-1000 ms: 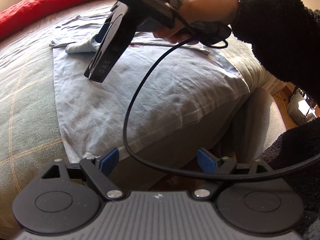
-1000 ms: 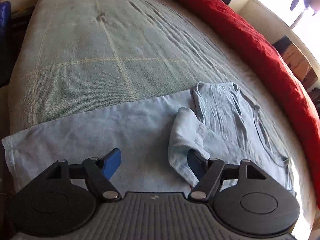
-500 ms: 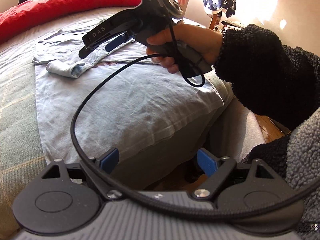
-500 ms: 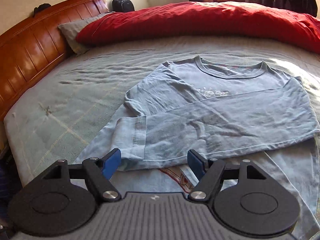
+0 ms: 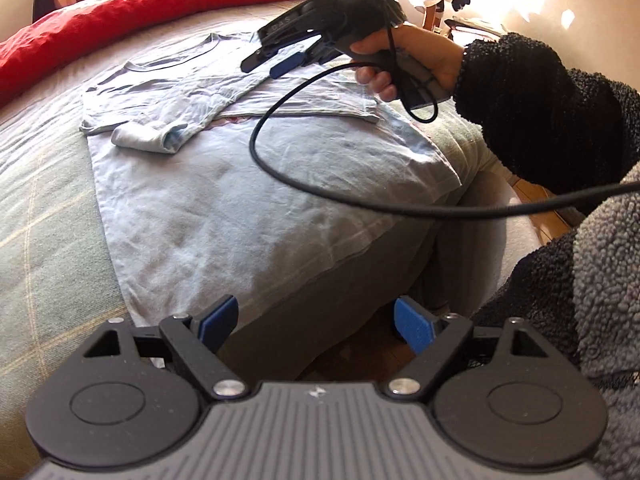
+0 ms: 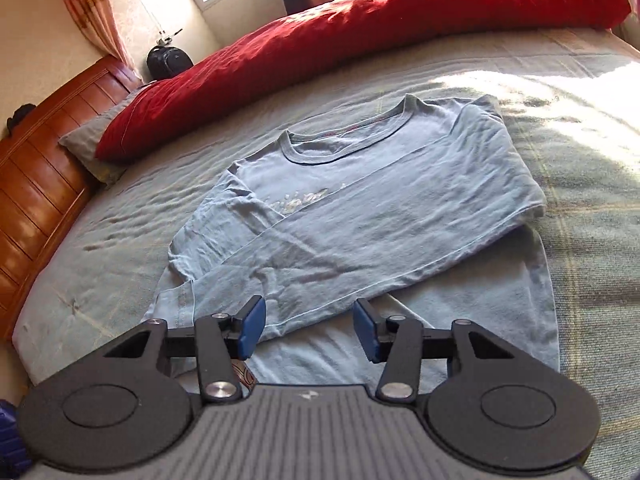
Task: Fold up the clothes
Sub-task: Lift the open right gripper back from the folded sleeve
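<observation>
A light blue long-sleeved shirt (image 6: 360, 208) lies flat on the bed with its collar toward the red duvet. One sleeve (image 6: 320, 264) is folded across the chest, and its cuff (image 6: 176, 304) rests at the left. My right gripper (image 6: 308, 330) hovers just above the sleeve's lower edge. Its jaws are closing and the pads grip nothing. In the left wrist view this right gripper (image 5: 266, 62) hangs over the shirt (image 5: 240, 200), held by a hand in a black fleece sleeve. My left gripper (image 5: 316, 324) stands open and empty over the shirt's hem at the bed's edge.
A red duvet (image 6: 360, 20) runs along the far side of the bed, with a grey pillow (image 6: 88, 140) and wooden headboard (image 6: 36, 160) at the left. A black cable (image 5: 280, 160) loops over the shirt. The checked bedspread (image 6: 592, 240) lies bare at the right.
My right gripper has swung away from the cuff to the right, rolled level, and its jaws have narrowed. The left gripper has kept its place and stayed open.
</observation>
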Available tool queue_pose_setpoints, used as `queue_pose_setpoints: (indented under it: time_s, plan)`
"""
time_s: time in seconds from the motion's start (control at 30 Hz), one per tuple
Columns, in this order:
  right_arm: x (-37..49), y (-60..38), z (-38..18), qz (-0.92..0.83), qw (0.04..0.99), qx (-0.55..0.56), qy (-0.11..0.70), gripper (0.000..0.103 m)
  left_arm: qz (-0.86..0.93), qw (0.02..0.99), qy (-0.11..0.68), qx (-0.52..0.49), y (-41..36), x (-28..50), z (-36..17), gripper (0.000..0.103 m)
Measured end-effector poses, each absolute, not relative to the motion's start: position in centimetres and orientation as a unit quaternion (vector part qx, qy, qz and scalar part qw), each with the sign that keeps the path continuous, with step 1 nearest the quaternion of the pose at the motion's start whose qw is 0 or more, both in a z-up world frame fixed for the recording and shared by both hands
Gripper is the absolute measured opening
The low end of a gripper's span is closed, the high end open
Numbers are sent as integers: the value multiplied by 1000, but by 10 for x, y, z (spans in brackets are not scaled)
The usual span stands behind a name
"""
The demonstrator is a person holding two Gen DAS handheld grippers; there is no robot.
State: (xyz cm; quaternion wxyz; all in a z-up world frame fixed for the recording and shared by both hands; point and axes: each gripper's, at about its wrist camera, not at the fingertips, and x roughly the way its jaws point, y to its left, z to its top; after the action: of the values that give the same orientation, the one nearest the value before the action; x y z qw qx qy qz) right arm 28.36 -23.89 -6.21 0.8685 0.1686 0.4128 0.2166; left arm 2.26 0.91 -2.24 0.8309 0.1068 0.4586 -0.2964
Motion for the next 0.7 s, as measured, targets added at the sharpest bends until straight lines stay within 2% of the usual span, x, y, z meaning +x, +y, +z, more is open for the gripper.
queue_pose_setpoints:
  time_s: [0.27,0.5,0.57,0.63,0.7]
  plan:
    - [305,-269,-105,217,796,347,446,53,-248,837,481,85,25,46,-36,85]
    - [317,-265,-115,203,791,386,428,51,-249,833,487,83,19,56,-43,85]
    - [316,-262,-115,195,802,372,424,43,-251,832,487,82,18,59,-45,85]
    - [314,-260,-116,186,812,360,420,14,-252,832,488,80,18,60,-46,85]
    - [312,-260,-118,176,820,349,418,4,-251,831,490,81,17,61,-48,85]
